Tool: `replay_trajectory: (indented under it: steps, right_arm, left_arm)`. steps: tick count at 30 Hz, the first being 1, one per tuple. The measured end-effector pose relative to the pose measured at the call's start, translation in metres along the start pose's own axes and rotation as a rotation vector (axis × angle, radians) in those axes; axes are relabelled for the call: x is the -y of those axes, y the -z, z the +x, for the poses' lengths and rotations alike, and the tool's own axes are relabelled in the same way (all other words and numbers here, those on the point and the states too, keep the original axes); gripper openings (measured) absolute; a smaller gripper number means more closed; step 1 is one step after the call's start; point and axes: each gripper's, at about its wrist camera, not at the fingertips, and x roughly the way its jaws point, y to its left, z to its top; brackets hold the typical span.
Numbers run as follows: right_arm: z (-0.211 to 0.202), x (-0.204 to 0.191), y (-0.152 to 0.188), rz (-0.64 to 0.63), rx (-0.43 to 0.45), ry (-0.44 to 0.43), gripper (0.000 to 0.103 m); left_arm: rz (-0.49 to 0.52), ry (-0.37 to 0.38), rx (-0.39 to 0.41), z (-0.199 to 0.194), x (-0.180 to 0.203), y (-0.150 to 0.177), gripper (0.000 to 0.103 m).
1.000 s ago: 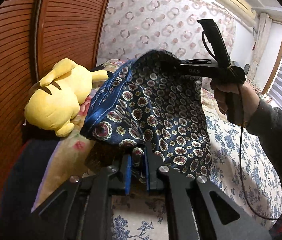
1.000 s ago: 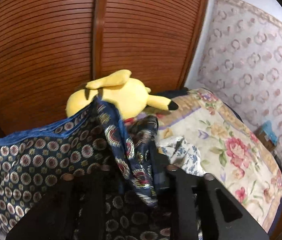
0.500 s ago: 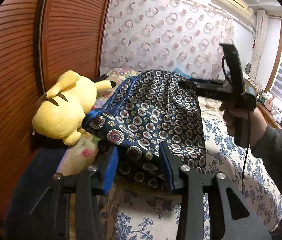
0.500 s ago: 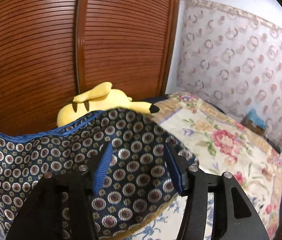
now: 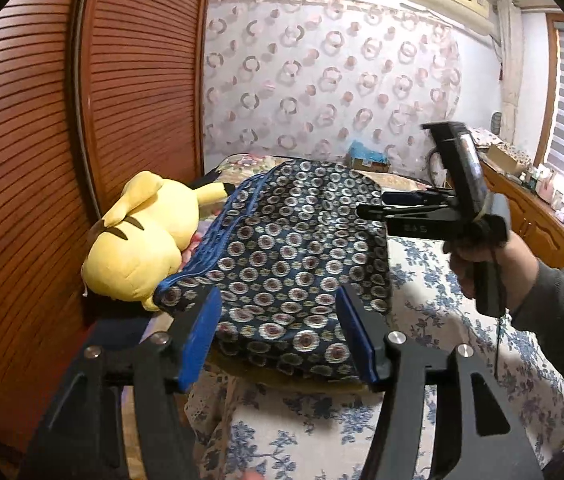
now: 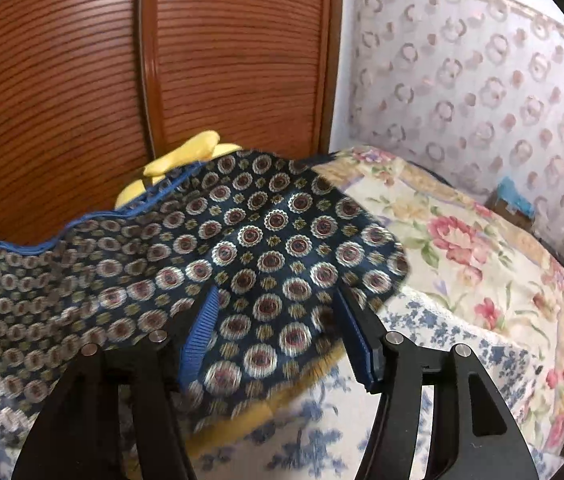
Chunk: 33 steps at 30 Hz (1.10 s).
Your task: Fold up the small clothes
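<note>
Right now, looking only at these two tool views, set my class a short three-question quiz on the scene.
1. True or false: the left tool is clamped on the patterned garment.
2. What lies against the garment's blue-trimmed edge? A. a yellow plush toy B. a pillow C. a book
3. Fill in: the garment rests on a bed covered in a ____-print sheet.

Key: 1. False; both the left and the right tool stand open, jaws just widened, cloth lying free. 2. A, the plush toy. 3. Floral.

Yellow plush toy (image 6: 185, 156) mostly hidden behind patterned cloth (image 6: 241, 248), right view motion-blurred
</note>
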Motion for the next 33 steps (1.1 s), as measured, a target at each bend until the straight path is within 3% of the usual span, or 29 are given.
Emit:
replay_trajectory:
  steps: [9,15,16,19,33]
  right_arm:
    - [-0.106,0.002,0.035,0.077,0.088,0.039,0.066]
    - [-0.180,0.005,0.069,0.139,0.141,0.081,0.078]
    - [-0.192,0.006,0.077,0.155,0.192,0.121,0.080]
    - [-0.223,0.005,0.098,0.182,0.224,0.147,0.085]
    - [-0.316,0.005,0.172,0.303,0.264,0.329,0.092]
  left_arm:
    - [0.067,0.042,-0.003,-0.007,0.047,0.003,0.059]
    - [0.108,0.072,0.020,-0.016,0.089,0.007,0.059]
    - [0.111,0.079,0.021,-0.018,0.096,0.008,0.059]
    - [0.120,0.101,0.034,-0.023,0.116,0.011,0.059]
    - [0.178,0.157,0.046,-0.048,0.182,0.033,0.060]
